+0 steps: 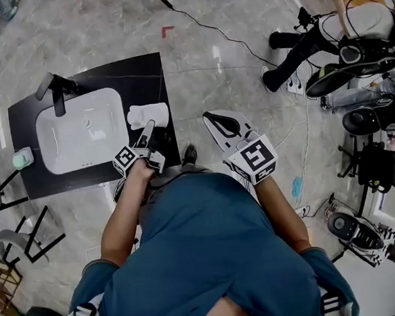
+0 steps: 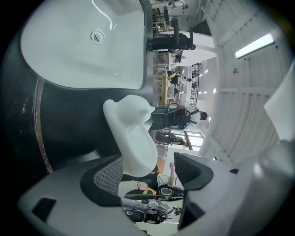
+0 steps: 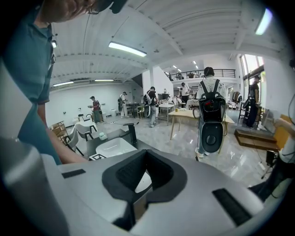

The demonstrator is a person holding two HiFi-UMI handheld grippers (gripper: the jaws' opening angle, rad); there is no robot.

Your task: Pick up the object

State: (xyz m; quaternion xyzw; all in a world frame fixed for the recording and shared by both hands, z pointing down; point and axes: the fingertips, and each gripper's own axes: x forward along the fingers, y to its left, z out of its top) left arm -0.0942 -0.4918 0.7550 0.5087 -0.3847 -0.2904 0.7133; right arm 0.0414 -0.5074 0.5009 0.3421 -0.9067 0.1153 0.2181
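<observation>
left gripper (image 2: 148,171) stands open with the white moulded object (image 2: 133,138) between its pads. the object lies at the black worktop's (image 1: 116,75) right edge, beside the white sink (image 1: 78,141). right gripper (image 3: 146,177) is closed and empty, off the worktop.

The counter (image 1: 140,72) is black. The sink (image 1: 108,100) set in it is glossy white, with a black tap (image 1: 58,98). The object (image 1: 148,115) is plain white all over. A small dish (image 1: 22,158) is mint green. The floor (image 1: 232,81) is grey with pale marbled veining and bears a red corner mark (image 1: 167,31). The left claw (image 1: 148,129) and right claw (image 1: 222,125) are light grey, with black pads (image 2: 108,177) in a fine mesh pattern. The cube (image 1: 258,158) on each is white with black square markers. The person's shirt (image 1: 206,250) is teal.
</observation>
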